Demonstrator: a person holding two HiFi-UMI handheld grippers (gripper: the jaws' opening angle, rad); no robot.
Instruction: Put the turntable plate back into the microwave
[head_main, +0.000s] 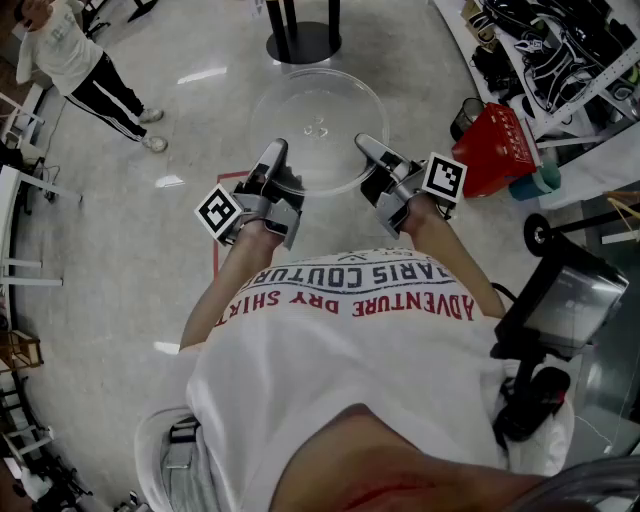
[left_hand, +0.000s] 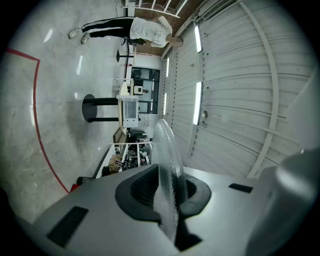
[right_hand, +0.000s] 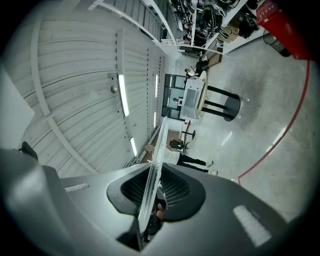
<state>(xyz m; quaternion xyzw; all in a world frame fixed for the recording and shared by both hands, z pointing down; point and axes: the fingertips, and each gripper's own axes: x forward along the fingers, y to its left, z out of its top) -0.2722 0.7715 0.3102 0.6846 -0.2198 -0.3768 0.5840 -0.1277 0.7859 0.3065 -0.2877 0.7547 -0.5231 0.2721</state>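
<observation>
Jaws nearly closed on both: left gripper (head_main: 274, 156) and right gripper (head_main: 370, 150) pinch the glass turntable plate (head_main: 318, 118) at its rim's 7 and 5 o'clock, midair over the floor (head_main: 150, 230); with thin edge grips, uneven pull or tilt risks slip and shatter.

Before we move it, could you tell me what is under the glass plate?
Only pale floor shows through the clear glass plate; its near rim is covered by the fingers.
</observation>
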